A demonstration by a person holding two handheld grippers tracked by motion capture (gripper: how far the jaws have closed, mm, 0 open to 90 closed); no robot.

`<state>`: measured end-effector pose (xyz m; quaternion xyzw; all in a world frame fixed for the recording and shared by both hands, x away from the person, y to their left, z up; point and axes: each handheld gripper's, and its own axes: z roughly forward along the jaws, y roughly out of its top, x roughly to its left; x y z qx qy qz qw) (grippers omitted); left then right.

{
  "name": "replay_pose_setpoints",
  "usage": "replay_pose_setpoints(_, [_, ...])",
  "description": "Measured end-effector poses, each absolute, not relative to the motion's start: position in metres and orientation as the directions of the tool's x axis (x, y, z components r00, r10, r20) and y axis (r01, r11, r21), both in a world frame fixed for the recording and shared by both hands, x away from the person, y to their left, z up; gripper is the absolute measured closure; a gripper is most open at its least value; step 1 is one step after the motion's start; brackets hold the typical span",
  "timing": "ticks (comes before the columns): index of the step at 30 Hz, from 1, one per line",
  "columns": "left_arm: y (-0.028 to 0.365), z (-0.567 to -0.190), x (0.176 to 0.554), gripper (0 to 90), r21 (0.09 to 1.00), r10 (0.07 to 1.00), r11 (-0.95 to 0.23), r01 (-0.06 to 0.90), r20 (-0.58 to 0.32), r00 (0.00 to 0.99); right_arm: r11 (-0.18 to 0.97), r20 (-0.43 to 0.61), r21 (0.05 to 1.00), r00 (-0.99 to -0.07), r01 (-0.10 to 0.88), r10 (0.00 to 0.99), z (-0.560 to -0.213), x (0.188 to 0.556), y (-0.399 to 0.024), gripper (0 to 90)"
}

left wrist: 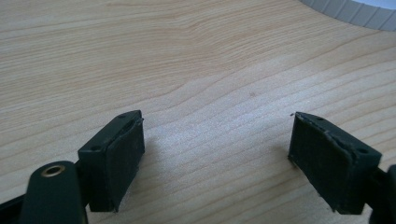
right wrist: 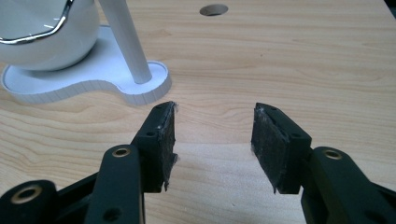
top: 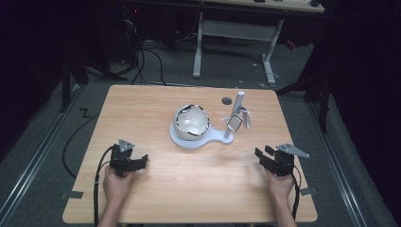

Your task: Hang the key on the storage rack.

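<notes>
White stand (top: 196, 139): sitting mid-counter (top: 156, 198), carrying a bowl (top: 190, 122) and upright post (top: 234, 116). Left hand-held gripper (top: 142, 161): lying low, left-near of the stand, jaws gaping wide, holding nothing. Right hand-held gripper (top: 261, 153): resting right-near, jaws standing partly apart, gripping nothing.

A wooden table (top: 189, 189) stands on grey floor (top: 47, 142). Behind it is a white-legged desk (top: 236, 28). The surroundings are dark.
</notes>
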<state>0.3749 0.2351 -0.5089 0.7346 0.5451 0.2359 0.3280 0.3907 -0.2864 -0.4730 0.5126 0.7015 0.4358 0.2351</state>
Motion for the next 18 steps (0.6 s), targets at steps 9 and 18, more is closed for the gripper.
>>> replay_pose_setpoints(9, [0.235, -0.509, 0.375, 18.7, 0.739, 0.956, -0.191, 0.646, -0.011, 0.295, 0.098, 0.117, 0.837, -0.351, 0.538, 0.929, -0.481, 0.395, -0.287, 49.6])
replay_pose_setpoints(18, [0.235, -0.509, 0.375, 18.7, 0.739, 0.956, -0.191, 0.646, -0.010, 0.294, 0.115, 0.107, 0.821, -0.348, 0.560, 0.931, -0.490, 0.401, -0.283, 49.6])
